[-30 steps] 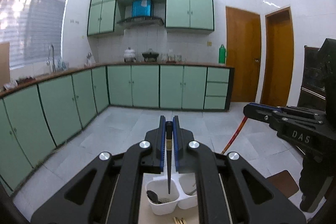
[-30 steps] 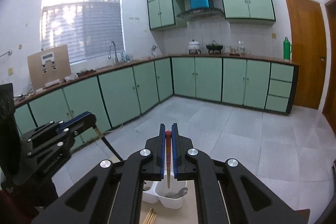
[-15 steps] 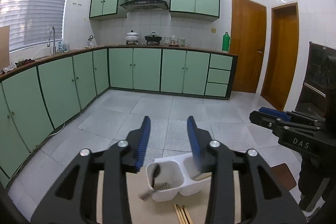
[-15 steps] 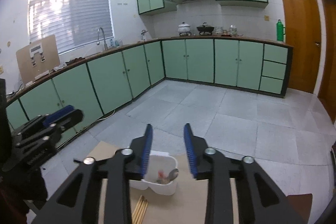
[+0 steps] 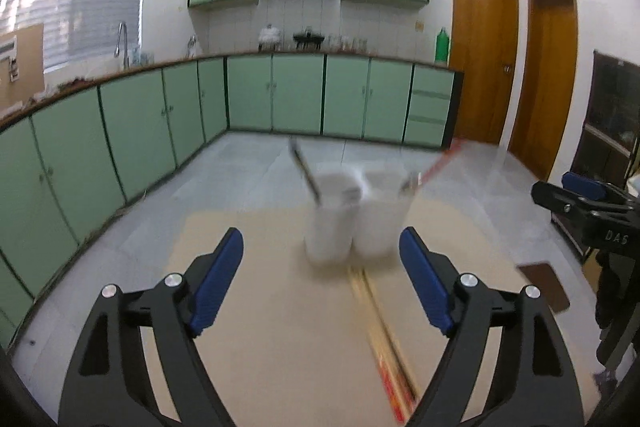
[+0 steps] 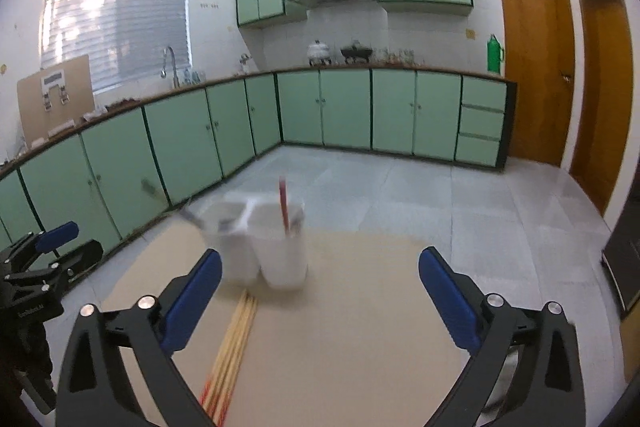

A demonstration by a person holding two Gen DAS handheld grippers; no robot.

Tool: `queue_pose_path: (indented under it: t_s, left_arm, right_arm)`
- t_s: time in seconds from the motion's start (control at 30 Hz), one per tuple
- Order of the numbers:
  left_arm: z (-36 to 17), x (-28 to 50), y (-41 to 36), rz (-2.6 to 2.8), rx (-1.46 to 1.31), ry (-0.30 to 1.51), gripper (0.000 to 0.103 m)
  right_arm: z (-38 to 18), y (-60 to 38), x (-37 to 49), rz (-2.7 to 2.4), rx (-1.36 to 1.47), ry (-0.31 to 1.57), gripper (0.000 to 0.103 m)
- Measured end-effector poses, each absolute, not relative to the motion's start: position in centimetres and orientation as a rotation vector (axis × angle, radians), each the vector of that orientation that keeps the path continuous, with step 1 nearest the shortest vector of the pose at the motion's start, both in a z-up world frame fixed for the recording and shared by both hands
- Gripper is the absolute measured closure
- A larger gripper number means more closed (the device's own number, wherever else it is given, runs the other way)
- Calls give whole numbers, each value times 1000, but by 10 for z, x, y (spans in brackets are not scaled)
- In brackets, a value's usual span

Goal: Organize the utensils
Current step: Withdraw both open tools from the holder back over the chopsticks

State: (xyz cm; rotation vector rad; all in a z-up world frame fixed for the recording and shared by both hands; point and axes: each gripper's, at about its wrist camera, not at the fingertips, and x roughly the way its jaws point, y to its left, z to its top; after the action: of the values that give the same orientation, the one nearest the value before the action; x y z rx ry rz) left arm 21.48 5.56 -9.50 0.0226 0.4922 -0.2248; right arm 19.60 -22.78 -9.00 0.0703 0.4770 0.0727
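Note:
A white two-cup utensil holder (image 5: 356, 223) (image 6: 262, 251) stands on the beige tabletop (image 5: 260, 287) (image 6: 368, 307), blurred by motion. A black-handled utensil (image 5: 302, 165) leans out of its left cup and a red-handled one (image 5: 440, 161) (image 6: 283, 203) out of its right cup. A bundle of wooden chopsticks (image 5: 384, 339) (image 6: 236, 335) lies flat in front of the holder. My left gripper (image 5: 320, 247) hovers low before the holder, its jaws opening with nothing between the pads. My right gripper (image 6: 320, 267) does the same beside it, jaws opening wide and holding nothing.
Green base cabinets run along the left and far walls beyond a grey tiled floor. Two wooden doors stand at the right. A dark cabinet (image 5: 612, 131) and a brown mat (image 5: 544, 287) sit to the right of the table.
Both grippers were shut on a utensil above the holder, black-handled in the left, red-handled in the right. They let go, opened wide and sank toward the table; the utensils now stand in the cups.

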Motion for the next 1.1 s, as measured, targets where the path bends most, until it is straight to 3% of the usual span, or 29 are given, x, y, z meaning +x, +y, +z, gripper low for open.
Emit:
queue_pose_path:
  t_s: [0.43,0.83,1.1]
  left_arm:
    - [-216,169,70,-177,55,780,24]
    - [-231,162,76,-159,53,833,22]
    - [-234,164,75,-154,56,846,21]
  right_arm:
    - [-206,-189,136,80,96,712,6]
    - [-242,-146,132,155,44,837,16]
    - [-247,-144,138,137,20,864,31]
